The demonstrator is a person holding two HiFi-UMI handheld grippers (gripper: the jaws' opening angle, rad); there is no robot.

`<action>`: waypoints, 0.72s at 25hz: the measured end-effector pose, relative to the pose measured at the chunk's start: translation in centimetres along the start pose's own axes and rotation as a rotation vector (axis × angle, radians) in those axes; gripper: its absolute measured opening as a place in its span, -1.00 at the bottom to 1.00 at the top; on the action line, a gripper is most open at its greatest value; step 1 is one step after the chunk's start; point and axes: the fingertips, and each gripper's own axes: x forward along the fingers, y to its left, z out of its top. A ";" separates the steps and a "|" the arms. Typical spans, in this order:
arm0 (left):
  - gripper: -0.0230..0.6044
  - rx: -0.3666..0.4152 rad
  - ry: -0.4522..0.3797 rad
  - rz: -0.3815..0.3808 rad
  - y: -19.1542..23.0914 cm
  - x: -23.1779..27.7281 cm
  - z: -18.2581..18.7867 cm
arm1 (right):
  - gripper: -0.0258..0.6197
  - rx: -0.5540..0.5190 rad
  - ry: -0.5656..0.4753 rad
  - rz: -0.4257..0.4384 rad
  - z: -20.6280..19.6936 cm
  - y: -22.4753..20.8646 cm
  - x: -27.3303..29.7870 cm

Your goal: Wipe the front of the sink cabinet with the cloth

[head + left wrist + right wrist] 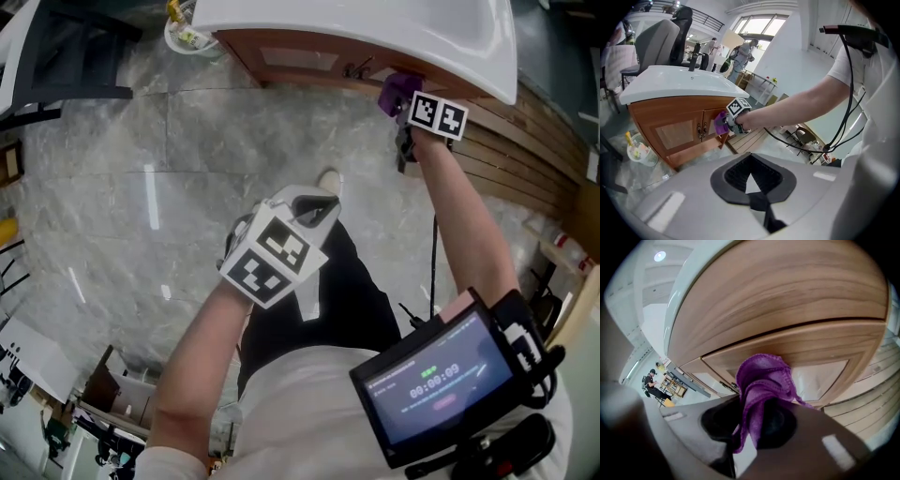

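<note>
Purple cloth [765,380] sits pinched in the closed jaws of the right gripper [753,427], its bunched end against the wooden sink cabinet [787,305] door. Left gripper [751,186] hangs apart, jaws together, empty.

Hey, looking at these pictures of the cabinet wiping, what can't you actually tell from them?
- Head view: the white sink top overhangs and hides most of the cabinet front.
- Right gripper view: the bunched purple cloth covers where it meets the cabinet front, so contact is unclear.
- Head view: the text on the screen is too blurred to read.
</note>
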 end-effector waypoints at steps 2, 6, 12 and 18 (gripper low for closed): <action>-0.90 -0.007 -0.005 0.005 0.2 -0.6 -0.5 | -0.67 -0.008 0.003 0.009 0.0 1.3 0.6; -0.90 -0.017 -0.012 0.015 0.6 -2.1 -1.5 | -0.67 -0.032 0.014 0.027 0.0 3.9 1.8; -0.90 -0.039 -0.038 0.030 1.3 -4.9 -4.5 | -0.67 -0.069 0.034 0.033 -1.5 7.9 3.3; -0.90 -0.067 -0.048 0.044 2.0 -6.5 -5.2 | -0.67 -0.102 0.053 0.049 -1.0 10.2 4.6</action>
